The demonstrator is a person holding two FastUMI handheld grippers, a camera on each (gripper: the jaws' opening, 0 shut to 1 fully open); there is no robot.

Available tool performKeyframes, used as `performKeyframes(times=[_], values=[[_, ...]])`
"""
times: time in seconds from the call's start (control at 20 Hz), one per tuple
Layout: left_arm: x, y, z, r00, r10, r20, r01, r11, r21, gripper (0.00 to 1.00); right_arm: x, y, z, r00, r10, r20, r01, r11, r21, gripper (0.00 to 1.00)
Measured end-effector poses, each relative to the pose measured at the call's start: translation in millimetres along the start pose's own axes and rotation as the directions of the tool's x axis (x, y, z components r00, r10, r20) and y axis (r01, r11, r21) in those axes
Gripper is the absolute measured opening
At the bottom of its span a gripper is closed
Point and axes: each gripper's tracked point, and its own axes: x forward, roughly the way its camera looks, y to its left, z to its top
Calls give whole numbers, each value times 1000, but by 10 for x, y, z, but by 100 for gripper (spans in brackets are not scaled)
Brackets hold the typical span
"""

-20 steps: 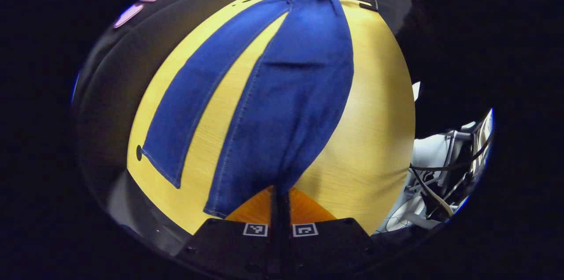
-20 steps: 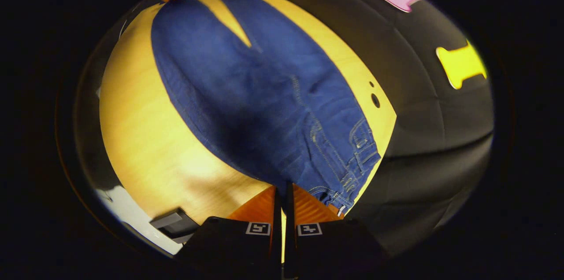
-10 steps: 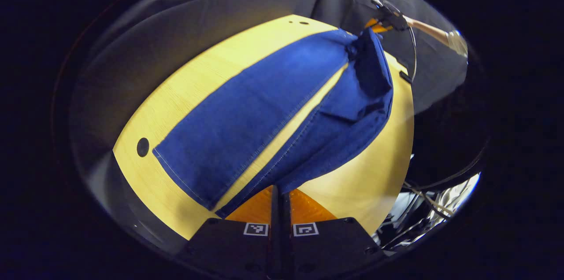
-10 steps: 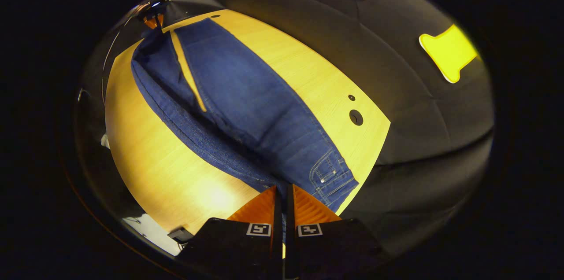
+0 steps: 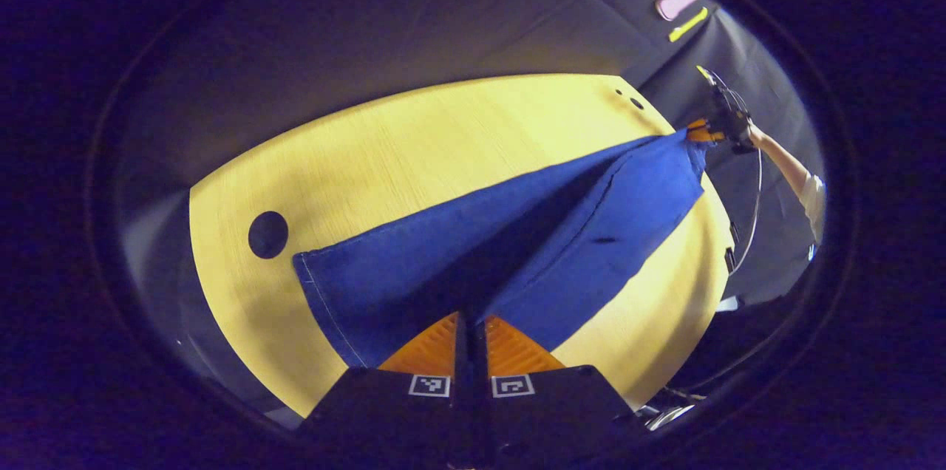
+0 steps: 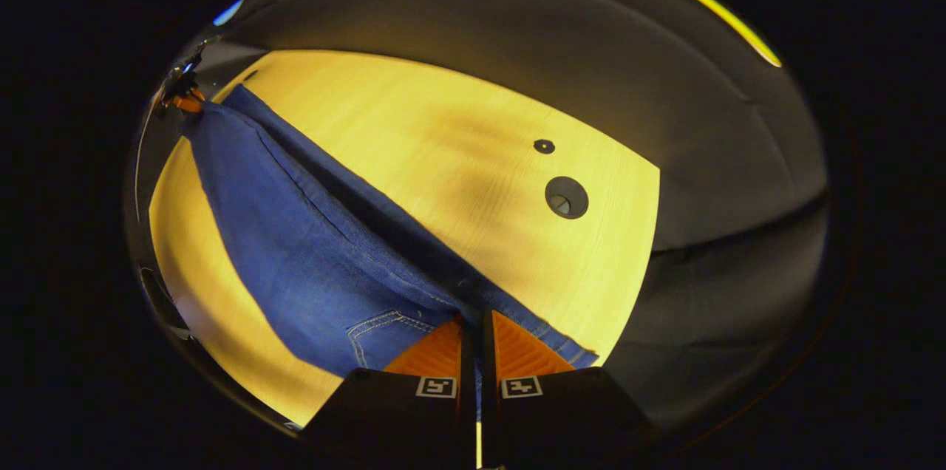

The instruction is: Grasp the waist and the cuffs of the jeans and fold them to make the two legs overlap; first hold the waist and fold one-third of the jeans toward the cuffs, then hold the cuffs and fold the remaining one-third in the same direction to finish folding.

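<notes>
Both claws are pinching the jeans (image 5: 517, 248): left claw (image 5: 470, 328) at the cuff, right claw (image 6: 473, 329) at the waist; soft, heavy denim is sagging toward the counter (image 6: 458, 130).

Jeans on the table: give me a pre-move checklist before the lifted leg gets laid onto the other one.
1. Left gripper shut on the cuff of the jeans: ok.
2. Right gripper shut on the waist end: ok.
3. Lifted leg stretched between both grippers, no big sag: ok.
4. Lower leg lying flat on the table: ok where visible; part is shadowed under the lifted leg.
5. Leg edges lined up for overlap: cannot tell.
6. Two holes in the table clear of the fabric: ok.
</notes>
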Motion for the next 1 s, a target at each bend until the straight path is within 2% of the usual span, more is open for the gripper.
performKeyframes(times=[0.15, 0.2, 0.25, 0.3, 0.35, 0.4, 0.5, 0.55, 0.6, 0.65, 0.7, 0.8, 0.9, 1.0], values=[[166, 188, 161, 995, 88, 40, -86, 995, -48, 7, 258, -23, 5, 998, -66, -23, 64, 995, -72, 7], [169, 180, 183, 993, 102, 51, -99, 993, -66, 10, 274, -29, 21, 997, -76, -12, 75, 995, -73, 8], [136, 238, 185, 989, 134, 68, -127, 987, -93, 13, 248, -65, 62, 995, -95, 14, 96, 993, -73, 19], [93, 300, 233, 981, 165, 105, -153, 982, -111, 23, 205, -116, 129, 993, -108, 45, 111, 992, -60, 25], [-44, 427, 307, 965, 210, 155, -192, 974, -124, 41, 143, -151, 191, 990, -114, 88, 117, 993, -30, 42], [-227, 555, 400, 937, 274, 217, -249, 959, -137, 82, 60, -147, 239, 986, -112, 126, 112, 994, 10, 60], [-644, 870, 547, 853, 418, 314, -379, 908, -180, 94, -150, -275, 328, 969, -161, 189, 148, 986, 78, 94], [-832, 928, 566, 813, 474, 338, -431, 881, -196, 93, -272, -361, 357, 956, -195, 220, 175, 979, 105, 92], [-1005, 934, 552, 791, 506, 344, -463, 862, -205, 93, -426, -392, 360, 944, -221, 246, 194, 972, 129, 93], [-1173, 840, 544, 782, 505, 365, -453, 863, -222, 92, -567, -400, 357, 932, -238, 274, 201, 967, 157, 93], [-1298, 617, 572, 784, 467, 409, -395, 884, -250, 91, -729, -390, 337, 918, -248, 310, 190, 960, 205, 94], [-1609, 133, 635, 756, 388, 526, -278, 919, -279, 95, -1047, -402, 198, 892, -278, 357, 164, 934, 317, 94], [-1941, -174, 502, 716, 343, 608, -219, 937, -271, 95, -1250, -487, -92, 882, -319, 348, 142, 882, 450, 96], [-2056, -622, 438, 671, 292, 682, -165, 955, -247, 95, -1341, -600, -491, 888, -351, 297, 124, 805, 580, 97]])
